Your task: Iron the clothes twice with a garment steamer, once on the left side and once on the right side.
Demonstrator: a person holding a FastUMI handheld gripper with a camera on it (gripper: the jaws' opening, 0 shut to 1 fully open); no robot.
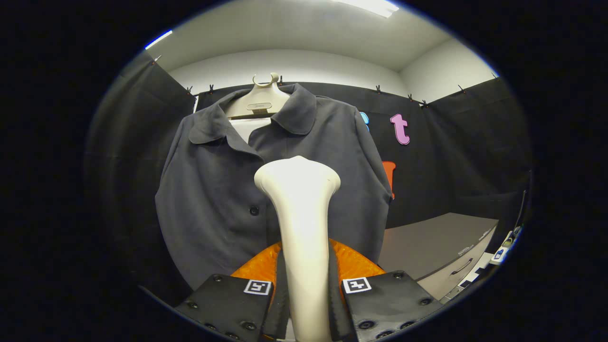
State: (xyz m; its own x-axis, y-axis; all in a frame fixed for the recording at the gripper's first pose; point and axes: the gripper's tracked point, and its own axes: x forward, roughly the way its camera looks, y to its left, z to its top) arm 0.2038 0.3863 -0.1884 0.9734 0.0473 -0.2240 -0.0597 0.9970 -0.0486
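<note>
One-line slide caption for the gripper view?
Tongs shut on cream plastic garment steamer, its head raised before dark grey collared shirt on hanger.

steamer between gripper fingers, jacket hanging just beyond.

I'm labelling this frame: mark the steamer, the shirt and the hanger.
steamer [299, 199]: gripper view, head, held between the tongs [306, 304].
shirt [213, 199]: gripper view, front panel.
hanger [259, 104]: gripper view, body below hook.
</note>
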